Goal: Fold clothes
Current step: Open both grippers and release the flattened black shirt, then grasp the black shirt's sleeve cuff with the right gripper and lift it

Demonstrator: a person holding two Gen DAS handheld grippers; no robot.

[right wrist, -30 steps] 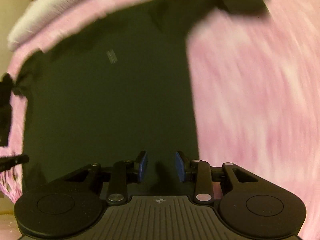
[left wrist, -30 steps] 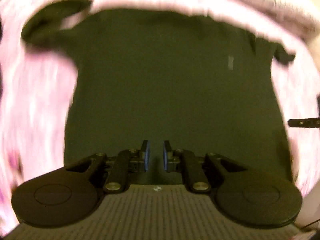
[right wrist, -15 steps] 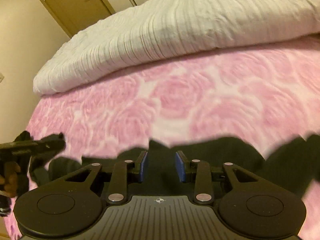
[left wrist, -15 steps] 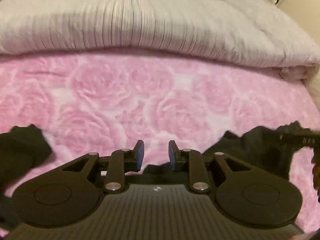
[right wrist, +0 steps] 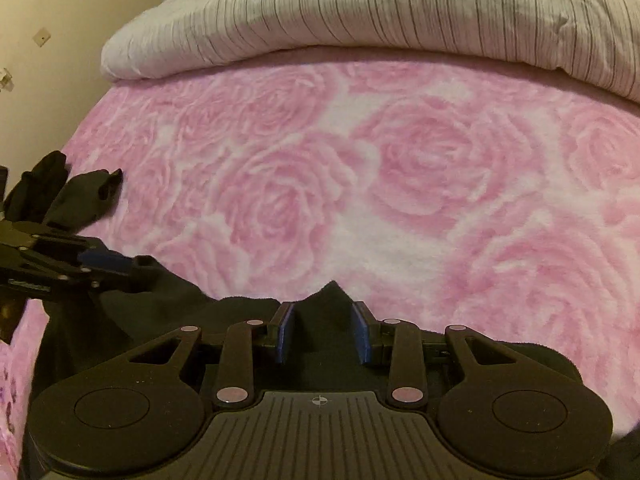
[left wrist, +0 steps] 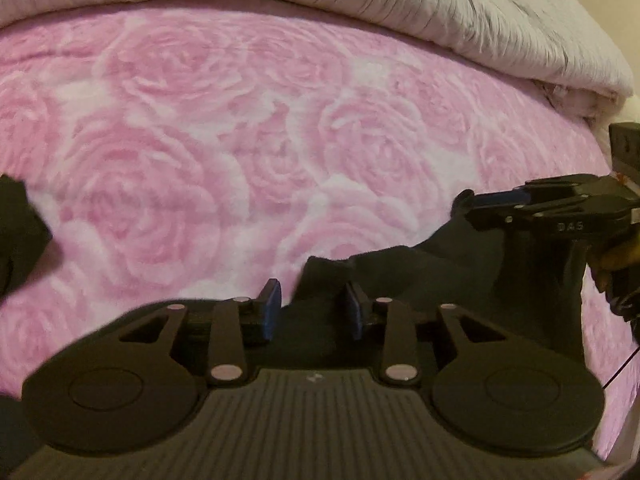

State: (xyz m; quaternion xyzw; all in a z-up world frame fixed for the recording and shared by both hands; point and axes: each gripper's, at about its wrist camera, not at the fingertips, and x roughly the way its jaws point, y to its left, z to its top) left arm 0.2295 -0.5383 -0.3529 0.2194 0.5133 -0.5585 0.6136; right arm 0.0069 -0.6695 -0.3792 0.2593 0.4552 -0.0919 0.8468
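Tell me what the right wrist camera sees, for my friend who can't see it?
The open right gripper hovers over a black garment on a pink rose-patterned blanket. The left gripper reaches in from the left, and a grey striped duvet lies bunched behind.

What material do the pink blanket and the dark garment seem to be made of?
Pink blanket: probably plush fleece, matte, judging by its fuzzy nap and soft-edged rose print. Dark garment: apparently soft knit fabric, matte black; it drapes limply without shine, though the weave is too dark to tell.

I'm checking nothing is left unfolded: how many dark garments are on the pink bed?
1, as far as shows: a dark garment along the pink blanket's near edge, under both grippers, its sleeve far left. More may be hidden.
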